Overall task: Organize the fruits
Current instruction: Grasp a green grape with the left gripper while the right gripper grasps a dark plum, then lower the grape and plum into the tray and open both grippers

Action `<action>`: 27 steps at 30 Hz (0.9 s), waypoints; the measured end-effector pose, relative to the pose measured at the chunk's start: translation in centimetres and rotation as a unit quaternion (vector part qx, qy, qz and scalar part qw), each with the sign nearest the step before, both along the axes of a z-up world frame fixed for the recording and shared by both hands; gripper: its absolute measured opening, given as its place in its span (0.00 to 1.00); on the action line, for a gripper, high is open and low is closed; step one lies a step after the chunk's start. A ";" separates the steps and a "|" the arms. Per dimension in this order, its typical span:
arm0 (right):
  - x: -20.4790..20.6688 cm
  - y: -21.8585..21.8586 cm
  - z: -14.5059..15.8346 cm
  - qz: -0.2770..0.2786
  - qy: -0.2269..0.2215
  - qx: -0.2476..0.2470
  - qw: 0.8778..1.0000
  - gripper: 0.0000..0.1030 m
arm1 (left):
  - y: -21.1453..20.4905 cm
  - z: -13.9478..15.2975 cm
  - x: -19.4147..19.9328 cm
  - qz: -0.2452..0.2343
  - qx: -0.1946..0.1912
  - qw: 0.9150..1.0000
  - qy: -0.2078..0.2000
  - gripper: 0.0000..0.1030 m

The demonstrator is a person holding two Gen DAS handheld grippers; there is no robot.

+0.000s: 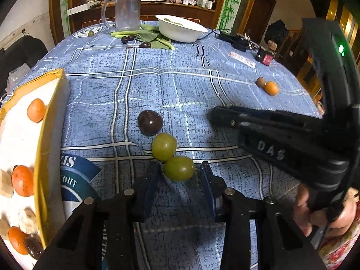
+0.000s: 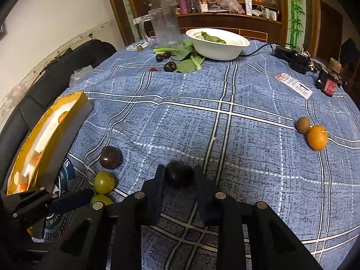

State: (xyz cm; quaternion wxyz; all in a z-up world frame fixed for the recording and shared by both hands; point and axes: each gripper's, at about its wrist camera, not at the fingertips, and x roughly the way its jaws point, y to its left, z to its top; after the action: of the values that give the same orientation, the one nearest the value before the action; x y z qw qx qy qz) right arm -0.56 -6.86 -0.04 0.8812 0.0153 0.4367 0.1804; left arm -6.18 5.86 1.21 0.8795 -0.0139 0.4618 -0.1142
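- The left gripper (image 1: 178, 175) stands wide open, its two fingers either side of the near green grape (image 1: 179, 168), which lies on the blue checked cloth (image 1: 202, 90) straight ahead of the tips and barely inside them; neither finger looks to be touching it
- That grape is a slightly stretched oval, its long axis running roughly across the gap from finger to finger, so the jaws would close on its ends; judged from this, a short push forward should come first
- A second green grape (image 1: 164, 146) touches it on the far side, and beyond that sits a dark plum (image 1: 150, 122); the three lie in a line slanting away from the near grape toward the far left
- The yellow box (image 1: 50, 135), already holding oranges and other pieces, lies to the left of the near grape, so the left gripper is the nearer one for carrying there
- The right gripper (image 2: 179, 175) is closed on a dark round fruit (image 2: 180, 174), which has no clear long axis; it is off to the right of the near grape
- An orange (image 2: 317, 137) and a brown fruit (image 2: 302, 124) touch each other well to the right of the near grape, nearer the right gripper
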 end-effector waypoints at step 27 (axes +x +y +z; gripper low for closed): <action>-1.7 -0.6 1.9 -0.001 -0.017 0.059 0.998 0.26 | 7.4 5.8 -3.8 0.072 -0.046 0.994 -0.064 0.23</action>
State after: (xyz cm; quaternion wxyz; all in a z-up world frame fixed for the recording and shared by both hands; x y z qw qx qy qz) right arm -2.23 -7.47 1.84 0.8860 0.0642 0.4107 0.2055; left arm -10.02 13.25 6.98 0.9114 -0.0807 0.3970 -0.0723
